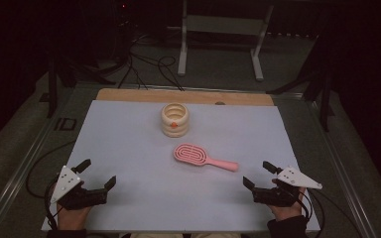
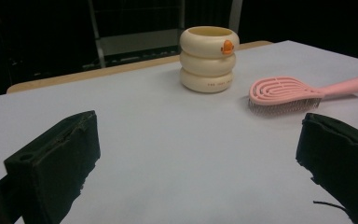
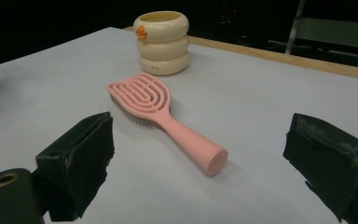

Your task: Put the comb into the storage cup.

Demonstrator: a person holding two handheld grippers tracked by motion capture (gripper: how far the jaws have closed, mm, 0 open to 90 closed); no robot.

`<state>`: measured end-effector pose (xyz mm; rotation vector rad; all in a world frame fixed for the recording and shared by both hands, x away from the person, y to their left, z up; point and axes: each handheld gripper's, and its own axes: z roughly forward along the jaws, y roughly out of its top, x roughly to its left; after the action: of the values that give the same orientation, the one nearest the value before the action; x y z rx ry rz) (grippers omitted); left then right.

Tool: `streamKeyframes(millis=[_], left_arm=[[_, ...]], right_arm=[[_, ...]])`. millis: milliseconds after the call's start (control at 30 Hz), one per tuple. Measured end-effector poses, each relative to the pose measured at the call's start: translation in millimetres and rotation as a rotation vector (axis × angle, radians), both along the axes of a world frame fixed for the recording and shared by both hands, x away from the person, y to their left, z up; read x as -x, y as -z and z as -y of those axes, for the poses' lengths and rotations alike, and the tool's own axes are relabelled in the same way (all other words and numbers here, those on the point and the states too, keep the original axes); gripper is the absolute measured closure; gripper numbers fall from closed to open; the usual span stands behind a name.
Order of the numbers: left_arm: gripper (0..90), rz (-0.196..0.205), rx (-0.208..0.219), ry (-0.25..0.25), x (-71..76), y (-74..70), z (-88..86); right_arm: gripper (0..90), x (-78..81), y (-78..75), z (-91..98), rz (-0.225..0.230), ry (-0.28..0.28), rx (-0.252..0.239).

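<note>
A pink hairbrush lies bristles down near the middle of the white sheet, its handle pointing right. Behind it stands a cream ribbed cup with a small orange mark. My left gripper rests open at the front left, nothing between its jaws. My right gripper rests open at the front right, just short of the brush handle's end, nothing between its jaws.
The sheet covers a wooden tabletop whose far strip shows. Beyond it are a white metal stand and loose cables on the floor. Cables trail from both grippers at the near corners.
</note>
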<state>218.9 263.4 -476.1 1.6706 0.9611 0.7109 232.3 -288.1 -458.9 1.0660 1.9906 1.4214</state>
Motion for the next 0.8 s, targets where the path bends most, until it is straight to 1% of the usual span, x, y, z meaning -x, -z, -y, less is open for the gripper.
streamKeyframes(millis=[33, 300, 467, 600, 733, 800], left_arm=[[0.4, 0.0, 0.0, 0.0, 0.0, 0.0, 0.0], [0.4, -0.003, -0.003, -0.009, 0.6, 0.5, -0.6], [0.4, -0.004, -0.003, -0.008, 0.6, 0.7, -0.4], [0.4, -0.004, -0.003, -0.005, 0.4, 1.1, 0.5], [0.4, -0.004, -0.004, -0.004, 0.2, 1.1, 1.0], [0.4, -0.006, -0.003, -0.004, 0.2, 1.2, 0.9]], right_arm=[[7.9, -1.7, -1.9, -1.6, 0.0, -0.009, 0.01], [7.9, -5.8, -10.7, -4.8, -0.011, -0.042, 0.021], [7.9, -9.6, -14.7, -7.5, -0.024, -0.051, 0.03], [7.9, -13.5, -19.9, -12.7, -0.039, -0.059, 0.057], [7.9, -14.2, -21.5, -14.0, -0.042, -0.06, 0.062], [7.9, -17.5, -28.9, -17.5, -0.038, -0.079, 0.065]])
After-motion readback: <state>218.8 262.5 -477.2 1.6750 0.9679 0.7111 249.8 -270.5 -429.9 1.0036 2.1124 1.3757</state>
